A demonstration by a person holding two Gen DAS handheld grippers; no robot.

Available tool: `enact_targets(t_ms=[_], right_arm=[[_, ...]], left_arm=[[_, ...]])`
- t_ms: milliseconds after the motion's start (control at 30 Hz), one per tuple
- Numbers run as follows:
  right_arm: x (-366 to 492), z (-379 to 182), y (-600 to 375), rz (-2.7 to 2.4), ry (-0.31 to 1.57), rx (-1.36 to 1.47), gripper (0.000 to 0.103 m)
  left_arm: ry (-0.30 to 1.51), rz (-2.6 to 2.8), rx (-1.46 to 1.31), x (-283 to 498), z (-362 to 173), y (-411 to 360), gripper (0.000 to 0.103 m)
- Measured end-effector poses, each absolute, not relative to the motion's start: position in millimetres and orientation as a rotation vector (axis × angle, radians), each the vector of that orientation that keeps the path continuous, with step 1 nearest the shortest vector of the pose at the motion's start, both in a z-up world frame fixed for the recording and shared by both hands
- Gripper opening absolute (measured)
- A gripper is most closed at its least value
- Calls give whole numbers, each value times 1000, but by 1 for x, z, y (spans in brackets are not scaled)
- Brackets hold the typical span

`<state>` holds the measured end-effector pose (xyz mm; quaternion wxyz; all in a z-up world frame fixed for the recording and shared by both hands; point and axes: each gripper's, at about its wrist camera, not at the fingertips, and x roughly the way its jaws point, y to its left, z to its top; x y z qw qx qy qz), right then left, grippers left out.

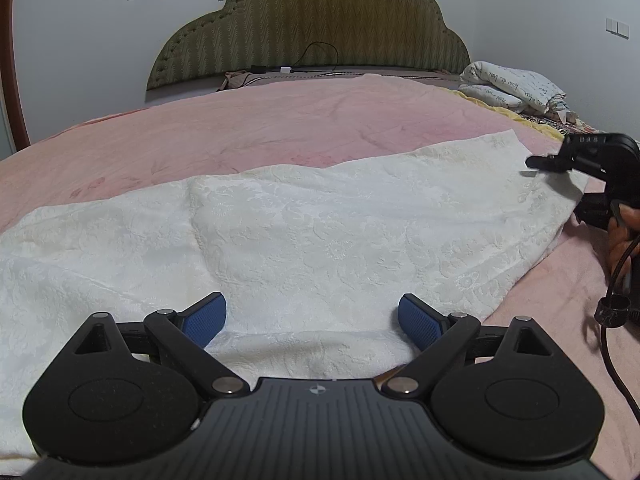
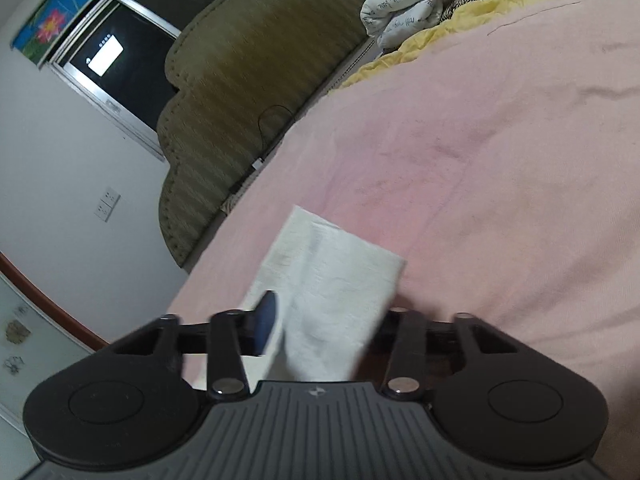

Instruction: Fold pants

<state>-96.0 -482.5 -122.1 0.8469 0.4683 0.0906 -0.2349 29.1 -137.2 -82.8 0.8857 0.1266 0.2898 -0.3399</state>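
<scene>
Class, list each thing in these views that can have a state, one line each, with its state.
White pants: spread on the pink bedspread, one end lifted.
Left gripper: open, fingers over the pants.
Right gripper: shut on the pants' end.
Quilt: bundled near the headboard.

Soft, even indoor light in both views, with faint shadows. A lamp glares in the dark window. Right view is motion-blurred, left sharp. Fisheye bends edges; corners vignette black.
</scene>
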Motion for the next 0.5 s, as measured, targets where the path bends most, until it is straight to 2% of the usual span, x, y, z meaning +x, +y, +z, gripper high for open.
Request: enact_targets(t_ms=[233, 333, 367, 400, 467, 500], right_arm=[[-128, -142, -491, -252, 43, 1228, 30], [-139, -141, -488, -195, 23, 1304, 34], [-143, -139, -487, -234, 47, 1317, 51], [-148, -137, -485, -275, 72, 1331, 58], [-153, -131, -479, -281, 104, 1341, 59], [-153, -127, -475, -286, 135, 1331, 66]], left_arm=[[603, -706, 264, 30, -83, -137, 96], [603, -706, 263, 30, -83, -137, 96], [603, -706, 263, 30, -84, -137, 96], [603, -705, 264, 30, -83, -137, 96], [603, -705, 264, 30, -83, -137, 96], [603, -705, 264, 30, -84, -137, 96]])
